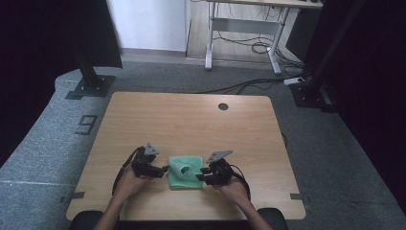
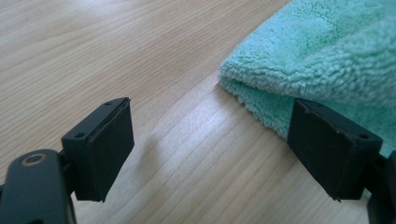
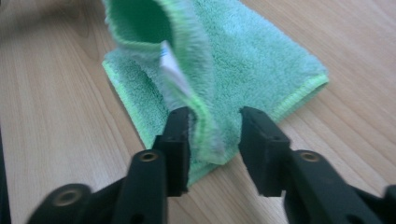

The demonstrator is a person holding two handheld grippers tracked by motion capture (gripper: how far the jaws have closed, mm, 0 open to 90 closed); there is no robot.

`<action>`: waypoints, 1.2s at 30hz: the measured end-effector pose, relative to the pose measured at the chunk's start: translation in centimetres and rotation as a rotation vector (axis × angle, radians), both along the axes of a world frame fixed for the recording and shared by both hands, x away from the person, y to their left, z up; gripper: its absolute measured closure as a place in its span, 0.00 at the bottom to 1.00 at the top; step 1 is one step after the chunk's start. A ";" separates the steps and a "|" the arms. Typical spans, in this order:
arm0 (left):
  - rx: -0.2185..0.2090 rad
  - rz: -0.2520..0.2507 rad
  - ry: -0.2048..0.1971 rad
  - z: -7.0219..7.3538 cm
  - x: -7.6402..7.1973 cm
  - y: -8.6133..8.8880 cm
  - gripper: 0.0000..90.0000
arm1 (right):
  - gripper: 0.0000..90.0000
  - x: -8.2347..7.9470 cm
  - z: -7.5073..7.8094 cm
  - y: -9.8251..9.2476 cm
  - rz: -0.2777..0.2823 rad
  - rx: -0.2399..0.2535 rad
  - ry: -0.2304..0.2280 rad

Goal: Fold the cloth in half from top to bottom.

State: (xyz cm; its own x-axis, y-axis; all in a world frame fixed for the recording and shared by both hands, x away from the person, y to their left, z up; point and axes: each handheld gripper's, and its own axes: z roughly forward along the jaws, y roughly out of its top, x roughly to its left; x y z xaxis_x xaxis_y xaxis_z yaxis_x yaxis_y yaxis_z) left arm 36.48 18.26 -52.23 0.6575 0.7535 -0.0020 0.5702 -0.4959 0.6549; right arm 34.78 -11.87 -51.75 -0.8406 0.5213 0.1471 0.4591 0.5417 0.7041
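The folded green microfibre cloth (image 1: 184, 171) lies near the table's (image 1: 191, 115) front edge between 2 grippers, soft, light and floppy, best pinched at a hemmed corner; the left gripper (image 2: 210, 149) gapes empty, the right gripper (image 3: 214, 140) loosely straddles a raised fold.

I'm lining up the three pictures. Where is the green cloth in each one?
High view: green cloth low centre on the table, between both tools.
Left gripper view: upper right, folded edge facing the jaws.
Right gripper view: centre, a raised fold between the jaws.
Shared landmark: the wooden table.
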 end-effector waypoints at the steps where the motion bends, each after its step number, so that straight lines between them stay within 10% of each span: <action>1: -0.001 0.003 -0.001 0.1 0.0 0.2 0.16 | 0.63 -0.1 0.2 -0.2 0.001 -0.001 -0.001; 9: -0.046 0.026 -0.025 1.3 0.0 0.7 0.16 | 0.48 -0.4 1.0 -1.6 -0.019 -0.008 -0.022; 18: -0.096 -0.061 -0.044 2.6 -1.2 -2.0 0.16 | 0.34 1.2 0.2 -1.2 -0.089 0.001 -0.016; 36: -0.007 -0.057 0.000 -0.6 -4.8 -2.4 0.16 | 0.25 0.3 -2.1 -0.1 -0.101 -0.059 -0.039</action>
State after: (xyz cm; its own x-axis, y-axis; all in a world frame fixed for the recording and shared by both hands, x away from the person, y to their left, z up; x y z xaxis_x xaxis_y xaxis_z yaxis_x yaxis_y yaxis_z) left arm 31.68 15.89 -52.81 0.6991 0.7150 -0.0070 0.5414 -0.5230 0.6583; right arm 35.13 -11.95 -53.82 -0.7876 0.6106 0.0822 0.4866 0.5346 0.6910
